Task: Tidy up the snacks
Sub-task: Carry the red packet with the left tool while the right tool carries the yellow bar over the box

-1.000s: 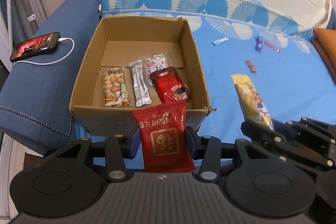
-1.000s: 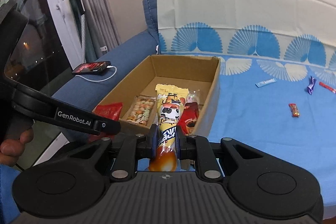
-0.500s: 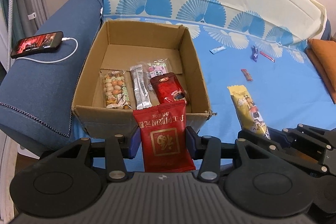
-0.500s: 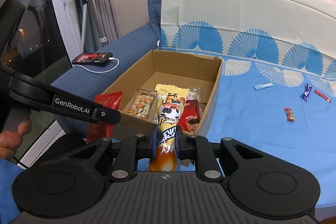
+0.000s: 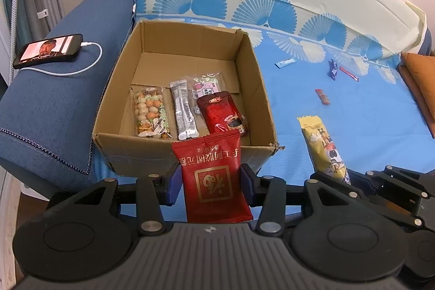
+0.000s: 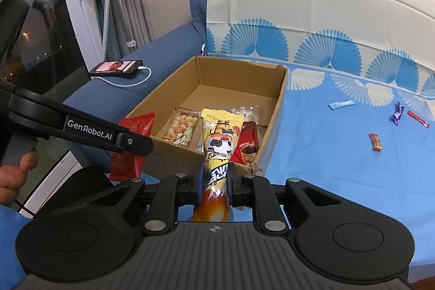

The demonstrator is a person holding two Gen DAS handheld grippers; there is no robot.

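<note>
An open cardboard box (image 5: 258, 89) (image 6: 277, 110) stands on the blue sheet. Inside lie a nut pack (image 5: 150, 112), a silver stick pack (image 5: 184, 110), a clear pink candy bag (image 5: 205, 84) and a dark red coffee pouch (image 5: 223, 113). My left gripper (image 5: 210, 182) is shut on a red snack packet (image 5: 213, 175) just before the box's near wall; the packet also shows in the right wrist view (image 6: 130, 146). My right gripper (image 6: 214, 185) is shut on a yellow cartoon snack bag (image 6: 218, 143), held right of the box's near corner; this bag shows too in the left wrist view (image 5: 323, 148).
Small snacks lie on the sheet to the right: a red-orange bar (image 5: 322, 97), a purple candy (image 5: 333, 69), a red stick (image 5: 348, 73), a blue-white sachet (image 5: 285, 63). A phone (image 5: 47, 50) on a white cable rests on the blue armrest left of the box. An orange cushion (image 5: 418, 78) lies far right.
Both grippers have pulled back and risen a little, so the box looks smaller and more of the sofa back shows. Each still holds its packet.
</note>
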